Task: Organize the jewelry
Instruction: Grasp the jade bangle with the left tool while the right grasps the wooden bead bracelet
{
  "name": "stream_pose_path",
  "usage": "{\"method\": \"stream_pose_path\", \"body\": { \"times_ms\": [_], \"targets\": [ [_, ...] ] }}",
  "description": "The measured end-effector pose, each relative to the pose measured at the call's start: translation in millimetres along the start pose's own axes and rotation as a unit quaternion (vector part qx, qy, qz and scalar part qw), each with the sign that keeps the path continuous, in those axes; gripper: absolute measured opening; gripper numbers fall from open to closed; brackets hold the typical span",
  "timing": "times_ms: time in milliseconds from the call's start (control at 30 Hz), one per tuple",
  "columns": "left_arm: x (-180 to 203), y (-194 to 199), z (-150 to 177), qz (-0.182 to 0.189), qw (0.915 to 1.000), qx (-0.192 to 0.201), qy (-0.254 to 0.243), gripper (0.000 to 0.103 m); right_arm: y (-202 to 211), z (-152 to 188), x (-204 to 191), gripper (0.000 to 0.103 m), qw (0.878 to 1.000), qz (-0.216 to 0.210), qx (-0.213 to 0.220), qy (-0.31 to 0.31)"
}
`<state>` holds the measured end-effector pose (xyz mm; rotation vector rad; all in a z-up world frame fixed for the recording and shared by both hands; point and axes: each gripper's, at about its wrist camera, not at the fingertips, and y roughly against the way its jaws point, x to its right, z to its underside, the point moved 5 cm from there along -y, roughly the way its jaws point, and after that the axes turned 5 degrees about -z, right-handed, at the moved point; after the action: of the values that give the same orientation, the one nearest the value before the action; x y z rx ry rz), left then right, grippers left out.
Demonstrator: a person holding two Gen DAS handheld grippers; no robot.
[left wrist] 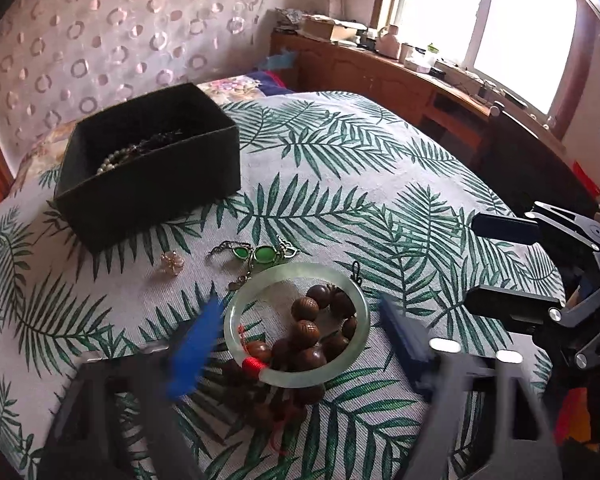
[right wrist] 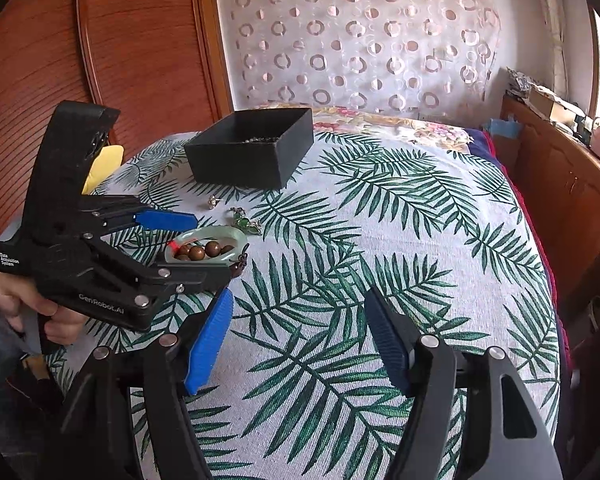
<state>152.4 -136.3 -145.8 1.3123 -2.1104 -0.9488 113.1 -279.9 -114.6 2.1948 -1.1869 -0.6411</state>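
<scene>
Left gripper [left wrist: 300, 340] spread wide, straddling bangle [left wrist: 297, 324] and beads [left wrist: 304, 334] on cloth [left wrist: 380, 184], apparently lining up a grasp. Right gripper [right wrist: 300, 344] wide, empty, well apart. Box [left wrist: 148, 168] beyond, likely destination.

Cloth [left wrist: 340, 184]: white-grey weave, dark green fern-leaf print. On it, box [left wrist: 148, 184] black; beside the box, green-stone silver piece [left wrist: 256, 254], pale translucent-green bangle [left wrist: 296, 320] with red thread wrap, brown carved beads [left wrist: 304, 332] inside the bangle. Gripper pads [right wrist: 210, 344] blue, bodies black. Behind the box: curtain [right wrist: 360, 40] pale with pinkish ring pattern.
</scene>
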Motion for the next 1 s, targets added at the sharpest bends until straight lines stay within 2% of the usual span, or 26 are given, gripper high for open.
{"method": "stream_pose_path", "body": {
  "times_ms": [333, 567, 667, 1000],
  "targets": [
    [-22, 36, 9, -0.017, 0.999, 0.034, 0.021, 0.068, -14, -2, -10, 0.07, 1.0, -0.022, -0.009, 0.01],
    [-47, 58, 16, -0.037, 0.9973, 0.05, 0.039, 0.068, -39, -17, -29, 0.038, 0.998, -0.048, -0.031, 0.033],
    [-54, 63, 18, -0.042, 0.9965, 0.054, 0.048, 0.068, -52, -22, -34, 0.035, 0.997, -0.05, -0.044, 0.041],
    [-60, 67, 23, -0.048, 0.9954, 0.061, 0.056, 0.068, -84, -27, -40, 0.035, 0.993, -0.043, -0.09, 0.063]
  ]
}}
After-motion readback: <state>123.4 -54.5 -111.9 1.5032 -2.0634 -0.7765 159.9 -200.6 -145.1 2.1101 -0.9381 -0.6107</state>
